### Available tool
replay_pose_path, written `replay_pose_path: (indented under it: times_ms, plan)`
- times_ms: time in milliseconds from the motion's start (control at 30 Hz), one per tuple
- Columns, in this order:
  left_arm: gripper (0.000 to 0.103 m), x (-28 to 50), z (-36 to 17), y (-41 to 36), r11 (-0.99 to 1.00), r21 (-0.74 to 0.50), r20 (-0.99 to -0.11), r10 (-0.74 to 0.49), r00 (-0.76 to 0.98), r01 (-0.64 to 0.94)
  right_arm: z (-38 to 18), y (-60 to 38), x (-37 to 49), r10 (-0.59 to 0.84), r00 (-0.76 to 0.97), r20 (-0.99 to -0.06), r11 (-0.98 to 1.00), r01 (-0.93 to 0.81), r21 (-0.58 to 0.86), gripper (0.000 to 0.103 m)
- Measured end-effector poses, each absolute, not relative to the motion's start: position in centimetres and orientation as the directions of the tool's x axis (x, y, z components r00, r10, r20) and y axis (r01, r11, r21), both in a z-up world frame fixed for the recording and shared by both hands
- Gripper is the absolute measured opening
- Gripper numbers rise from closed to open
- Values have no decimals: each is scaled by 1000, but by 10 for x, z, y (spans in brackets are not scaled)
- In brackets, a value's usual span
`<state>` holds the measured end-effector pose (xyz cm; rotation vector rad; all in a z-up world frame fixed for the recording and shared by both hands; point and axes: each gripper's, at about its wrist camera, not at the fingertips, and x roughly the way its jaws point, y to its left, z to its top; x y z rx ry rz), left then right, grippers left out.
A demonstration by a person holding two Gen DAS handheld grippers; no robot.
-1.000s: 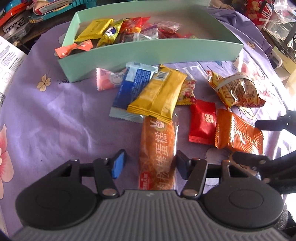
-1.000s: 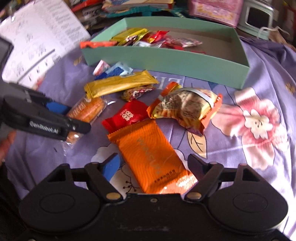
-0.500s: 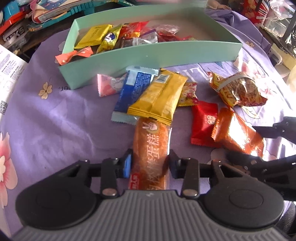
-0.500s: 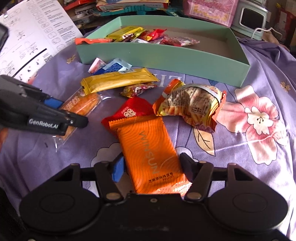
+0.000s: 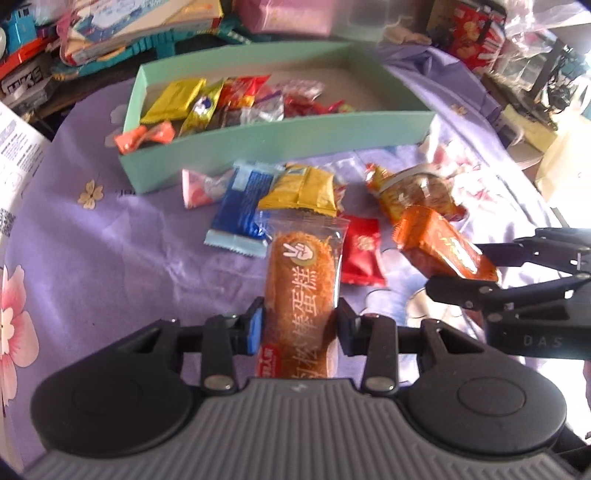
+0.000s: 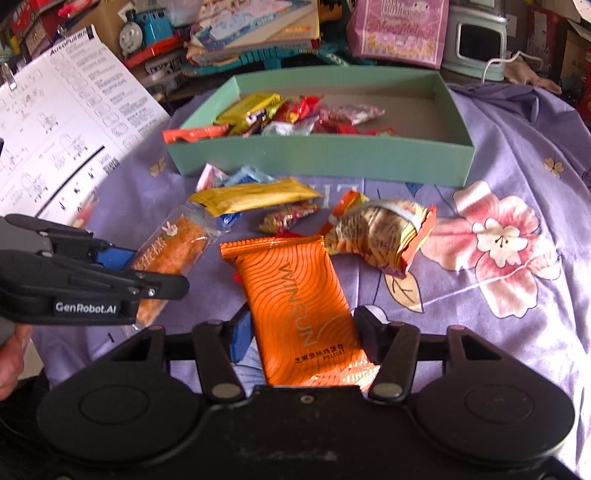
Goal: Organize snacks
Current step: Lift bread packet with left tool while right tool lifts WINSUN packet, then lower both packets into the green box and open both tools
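Observation:
My left gripper (image 5: 299, 325) is shut on an orange cake bar in a clear wrapper (image 5: 303, 280), lifted off the purple floral cloth (image 5: 110, 258). My right gripper (image 6: 303, 332) is shut on a flat orange packet (image 6: 295, 288), also raised. Each gripper shows in the other's view: the right gripper (image 5: 465, 269) at the right, the left gripper (image 6: 147, 273) at the left. Beyond stands a mint green box (image 6: 332, 158) with several wrapped snacks piled at its left end. In front of the box (image 5: 280, 144) lie a yellow bar (image 5: 303, 188), blue packet (image 5: 240, 210), small red packet (image 5: 360, 254), pink candy (image 5: 199, 186) and crinkled bag (image 5: 413, 195).
A printed instruction sheet (image 6: 55, 129) lies at the left edge of the cloth. Books, a toy train and boxes (image 6: 240, 33) crowd the far side behind the box, with a white appliance (image 6: 476, 40) at the back right. The box's right half holds nothing.
Both grippers went from open around their packets to shut on them. Both packets then rose off the cloth, and the views pulled back and up a little.

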<state>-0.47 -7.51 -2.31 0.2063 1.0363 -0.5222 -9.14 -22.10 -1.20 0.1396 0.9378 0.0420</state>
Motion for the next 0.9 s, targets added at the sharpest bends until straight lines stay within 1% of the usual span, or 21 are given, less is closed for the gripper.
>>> replay_pose_path:
  times_ms: [200,400,600,900]
  plan:
    - [38,-12,6,-71,852,-114,-825,-368,430,510,7,-228,-98,81,644,-761,988,46,144,56]
    - [38,-1,33,-82,854,-73,-791,-364,491,516,25,-246,-92,53,682,-729,986,82,148,56]
    - [38,41,44,-106,857,-64,-780,-363,511,511,38,-275,-71,10,708,-706,976,145,160,56]
    - [38,130,49,-159,862,-52,-773,-355,526,505,52,-321,3,-57,721,-690,956,239,170,56]
